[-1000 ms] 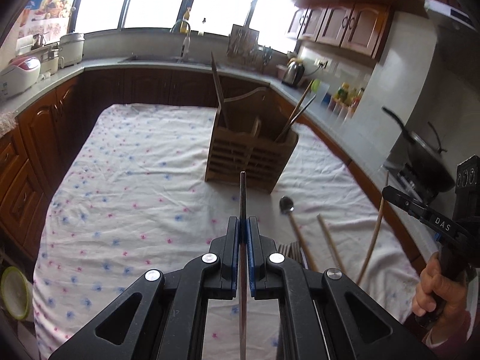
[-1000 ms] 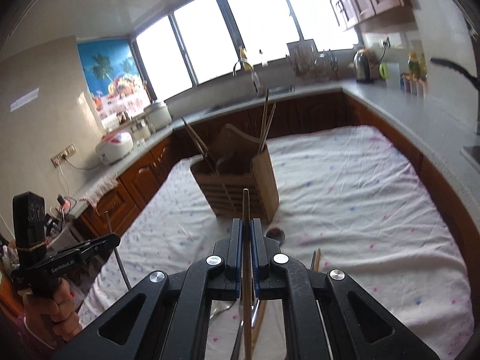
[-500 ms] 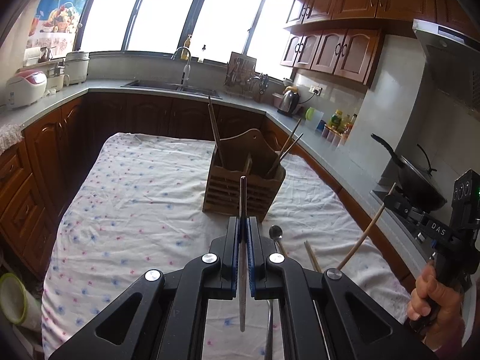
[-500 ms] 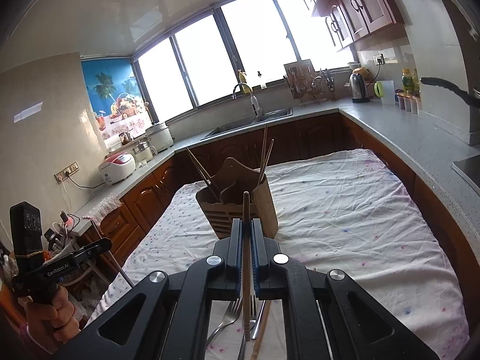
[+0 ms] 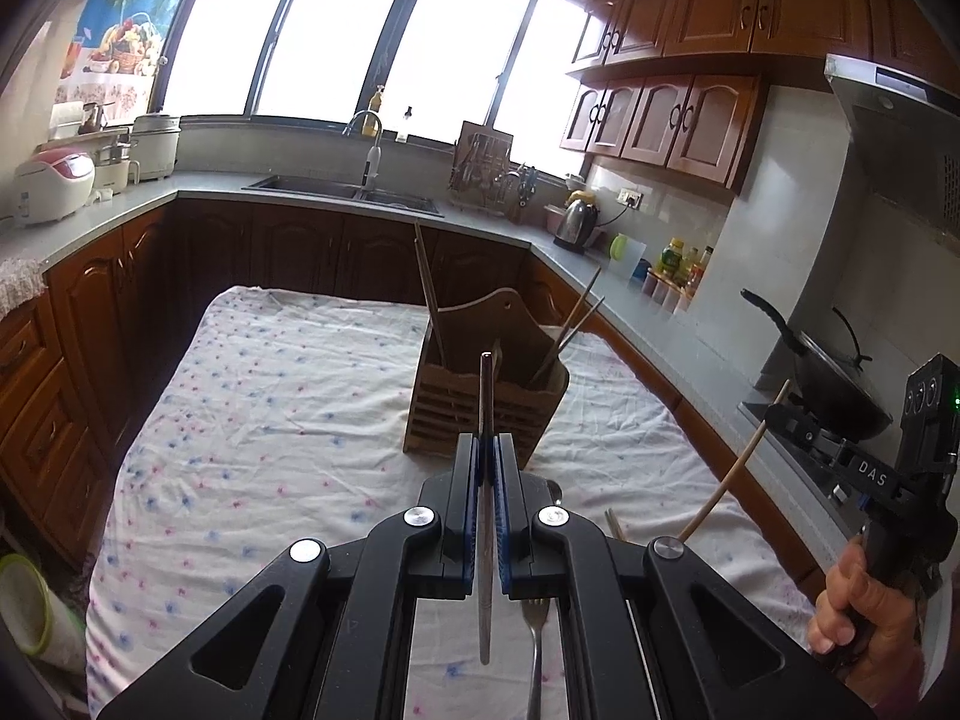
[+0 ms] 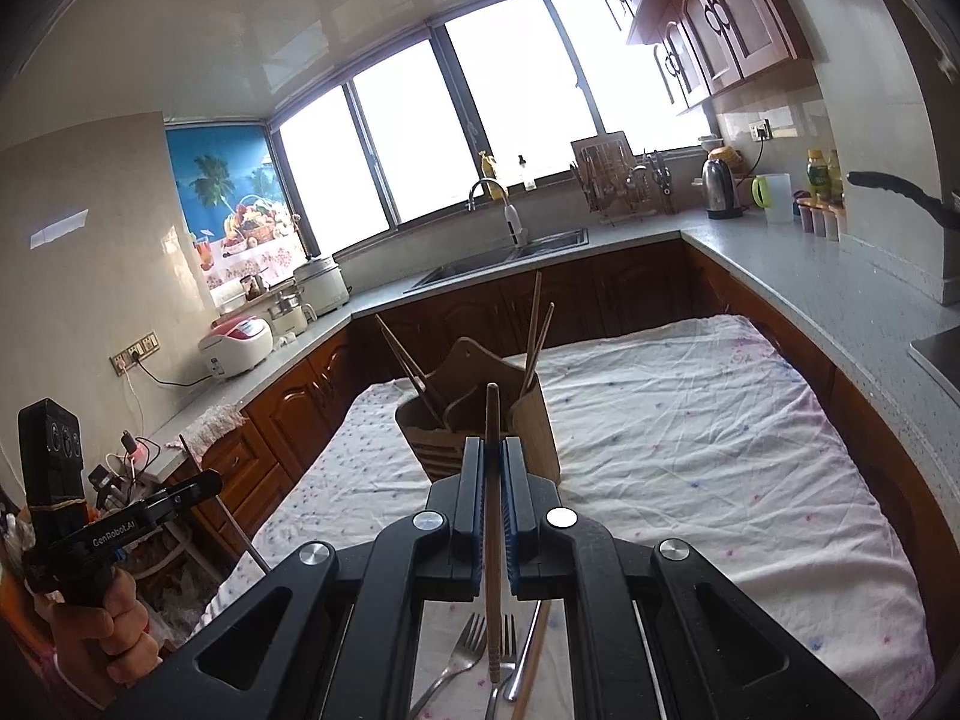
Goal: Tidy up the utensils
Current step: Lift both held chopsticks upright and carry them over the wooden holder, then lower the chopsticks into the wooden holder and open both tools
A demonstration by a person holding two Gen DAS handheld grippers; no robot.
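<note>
My left gripper (image 5: 487, 443) is shut on a thin metal chopstick (image 5: 486, 396) that stands upright between its pads, lifted clear of the cloth. Behind it stands the wooden utensil holder (image 5: 456, 414) with several chopsticks leaning in it. My right gripper (image 6: 492, 445) is shut on a wooden chopstick (image 6: 492, 414), also lifted, in front of the same holder (image 6: 537, 426). Each gripper shows in the other's view: the right gripper (image 5: 780, 417) with its slanting chopstick (image 5: 729, 483), the left gripper (image 6: 201, 485) at the table's left side.
Forks (image 6: 465, 651) and another wooden chopstick (image 6: 534, 654) lie on the flowered tablecloth (image 5: 270, 420) below the grippers, a spoon (image 5: 553, 487) beside them. Counters, a sink (image 5: 342, 187) and a stove with a wok (image 5: 840, 396) ring the table.
Both grippers have risen with their chopsticks and tilted upward, so the holder sits lower in each view. The grips are unchanged.
</note>
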